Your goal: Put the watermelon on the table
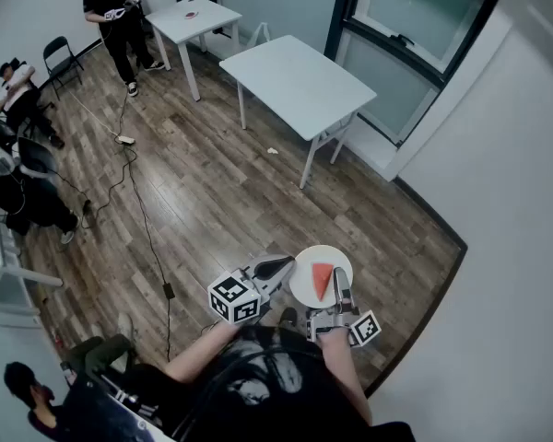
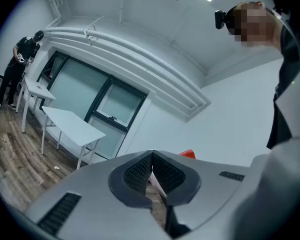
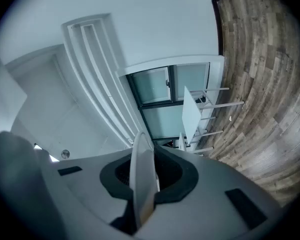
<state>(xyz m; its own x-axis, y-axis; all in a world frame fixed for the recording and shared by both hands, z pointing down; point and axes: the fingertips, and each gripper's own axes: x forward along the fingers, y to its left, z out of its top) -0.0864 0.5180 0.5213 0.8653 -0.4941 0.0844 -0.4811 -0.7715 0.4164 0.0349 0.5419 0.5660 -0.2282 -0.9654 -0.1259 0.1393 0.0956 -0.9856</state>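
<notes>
A red watermelon slice [image 1: 323,279] lies on a white plate [image 1: 306,285], held level over the wood floor close to my body. My left gripper [image 1: 286,267] is shut on the plate's left rim, and the thin white plate edge [image 2: 155,180] shows between its pads. The slice's red tip [image 2: 188,154] peeks over that gripper's jaw. My right gripper [image 1: 339,285] is shut on the plate's near right rim, with the plate edge [image 3: 141,179] standing upright between its pads. A white table [image 1: 300,83] stands several steps ahead by the window.
A second white table [image 1: 194,15] stands farther back with a small plate on it, and a person [image 1: 118,12] is beside it. More people sit at the left [image 1: 23,86]. A cable [image 1: 138,201] runs across the floor. The wall and its dark baseboard [image 1: 433,219] close the right side.
</notes>
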